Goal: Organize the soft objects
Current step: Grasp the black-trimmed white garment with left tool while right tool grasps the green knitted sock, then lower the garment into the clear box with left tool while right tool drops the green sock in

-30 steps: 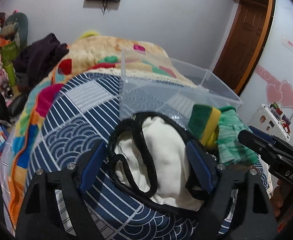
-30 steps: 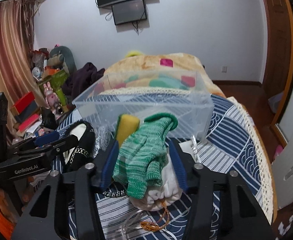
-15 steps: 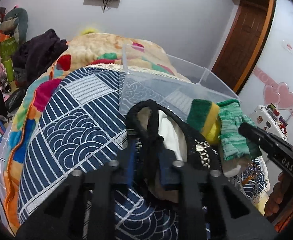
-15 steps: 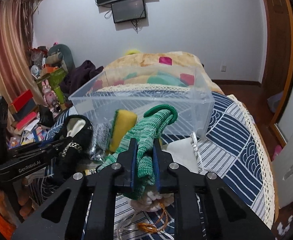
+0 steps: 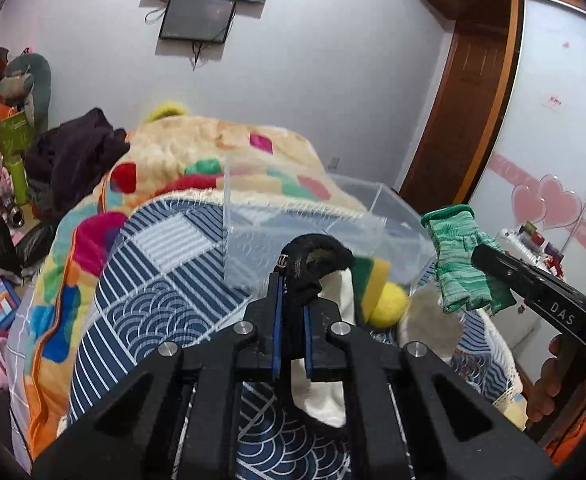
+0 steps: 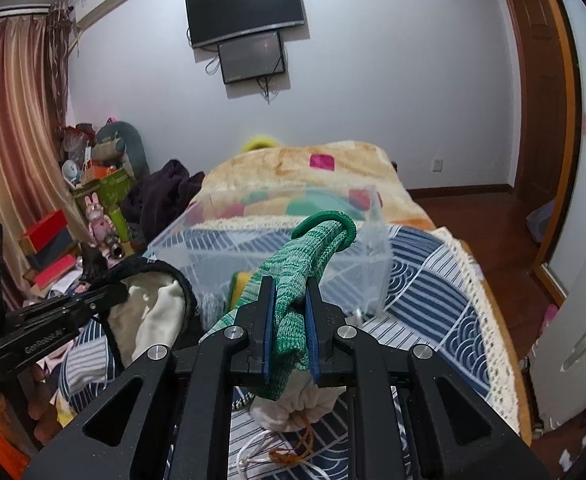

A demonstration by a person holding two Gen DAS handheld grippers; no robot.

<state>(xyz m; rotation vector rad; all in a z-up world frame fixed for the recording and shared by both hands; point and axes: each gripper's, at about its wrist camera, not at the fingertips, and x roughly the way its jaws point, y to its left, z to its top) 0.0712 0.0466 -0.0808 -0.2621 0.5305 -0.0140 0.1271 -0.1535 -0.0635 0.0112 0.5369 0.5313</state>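
Left gripper (image 5: pixel 292 312) clamps the black-trimmed slipper (image 5: pixel 317 264); right gripper (image 6: pixel 287 312) pinches the green glove (image 6: pixel 305 264); both are lifted, probably for the clear bin (image 6: pixel 277 252) just ahead.

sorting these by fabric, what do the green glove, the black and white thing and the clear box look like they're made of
Green glove: knitted yarn, matte, ribbed stitches and a rolled cuff show.
Black-rimmed item: soft cloth, seemingly fleecy cream lining with a dark trim; exact fabric unclear.
Clear box: rigid transparent plastic, glossy, bedspread visible through its walls.
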